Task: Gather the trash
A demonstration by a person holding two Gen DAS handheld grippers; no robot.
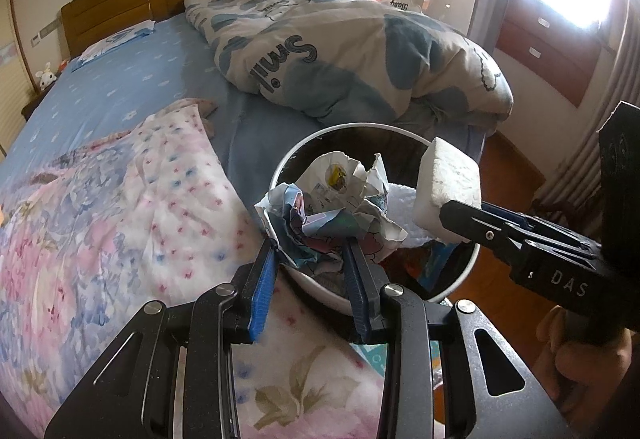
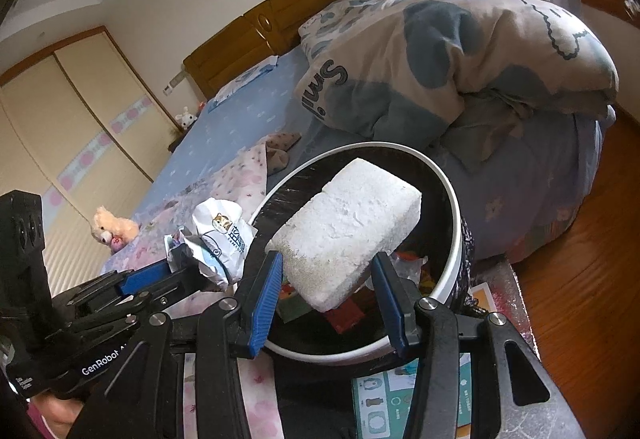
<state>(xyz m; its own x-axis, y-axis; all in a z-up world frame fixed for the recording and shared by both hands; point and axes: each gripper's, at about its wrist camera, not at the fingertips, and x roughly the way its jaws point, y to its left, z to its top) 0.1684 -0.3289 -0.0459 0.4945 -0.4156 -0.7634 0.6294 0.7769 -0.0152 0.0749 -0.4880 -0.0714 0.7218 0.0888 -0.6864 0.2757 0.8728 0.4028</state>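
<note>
While the left wrist view looks down along its own fingers, the left gripper is closed on a crumpled paper wad, and the wad hangs over the near rim of the round trash bin, which stands against the bed. Held there, the paper should fall inside the black liner and not onto the floral blanket beside it. At the right of this view the right gripper reaches in, clamped on one end of a white foam block that projects over the bin mouth. From the right wrist view, the right gripper grips the foam block across its near end, so most of the block overhangs the open trash bin, where coloured scraps already lie. The left gripper appears at the left, pinching the paper wad just outside the bin's rim. Both pieces appear positioned for release into the bin.
</note>
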